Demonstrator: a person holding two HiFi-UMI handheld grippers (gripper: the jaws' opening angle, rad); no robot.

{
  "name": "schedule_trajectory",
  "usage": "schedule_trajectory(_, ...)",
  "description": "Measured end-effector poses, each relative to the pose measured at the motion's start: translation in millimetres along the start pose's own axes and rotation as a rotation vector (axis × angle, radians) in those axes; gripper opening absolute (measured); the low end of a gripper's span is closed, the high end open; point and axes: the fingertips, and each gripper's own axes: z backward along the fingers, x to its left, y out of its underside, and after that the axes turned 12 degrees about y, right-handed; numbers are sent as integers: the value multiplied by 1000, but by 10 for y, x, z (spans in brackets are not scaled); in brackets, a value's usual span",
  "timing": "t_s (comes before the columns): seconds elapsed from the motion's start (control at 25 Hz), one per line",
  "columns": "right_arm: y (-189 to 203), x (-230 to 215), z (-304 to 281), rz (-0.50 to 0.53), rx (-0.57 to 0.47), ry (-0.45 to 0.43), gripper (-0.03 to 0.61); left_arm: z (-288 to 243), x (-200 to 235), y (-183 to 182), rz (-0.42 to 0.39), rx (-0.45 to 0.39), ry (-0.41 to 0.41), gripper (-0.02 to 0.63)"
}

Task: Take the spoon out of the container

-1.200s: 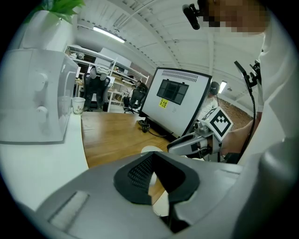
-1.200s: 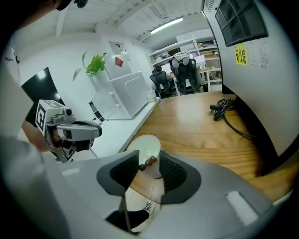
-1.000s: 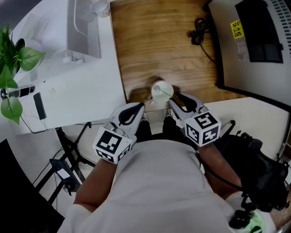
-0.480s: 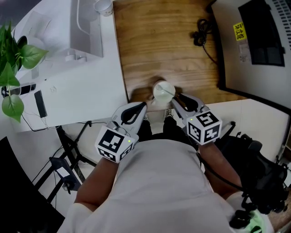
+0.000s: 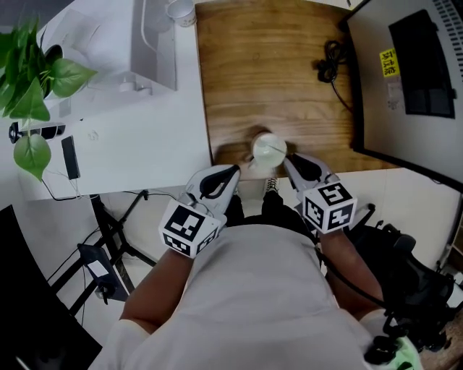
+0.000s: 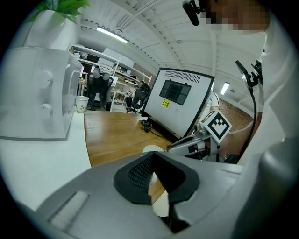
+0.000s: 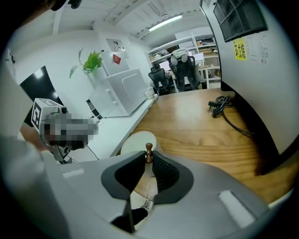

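A white round container [image 5: 269, 149] stands at the near edge of the wooden table [image 5: 275, 72]. In the right gripper view the spoon's [image 7: 148, 150] brown knobbed handle rises from the container [image 7: 133, 142] right between my jaw tips. My right gripper [image 5: 285, 158] [image 7: 148, 157] reaches the container's right rim, and its jaws are closing, with the tips pinching the handle. My left gripper [image 5: 234, 170] [image 6: 152, 156] hangs shut and empty just left of the container [image 6: 152, 149], apart from it. The spoon's bowl is hidden inside.
A black cable [image 5: 334, 54] lies at the table's far right, beside a large dark monitor [image 5: 416, 65]. On the white desk [image 5: 130, 144] to the left stand a white appliance [image 5: 152, 43], a paper cup [image 5: 181, 11] and a green plant [image 5: 36, 79].
My right gripper's jaws have narrowed from wide open onto the spoon handle at the container's rim. The left gripper has stayed beside the container.
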Motion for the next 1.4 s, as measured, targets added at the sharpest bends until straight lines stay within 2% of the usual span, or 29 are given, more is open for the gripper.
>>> schedule_trajectory(0.4, -123, 8, 155, 38, -42, 8, 53, 53, -68, -55, -11, -34, -7, 5)
schedule_trajectory(0.8, -202, 73, 511, 43, -77, -27, 52, 179, -253, -233, -55, -77, -18, 5)
schedule_trajectory(1.08, -443, 221, 903, 56, -186, -106, 52, 274, -395, -359, -90, -116, -16, 5)
schedule_trajectory(1.4, -711, 295, 1238, 92, -279, -113, 52, 314, -534, -639, -163, -160, -6, 5)
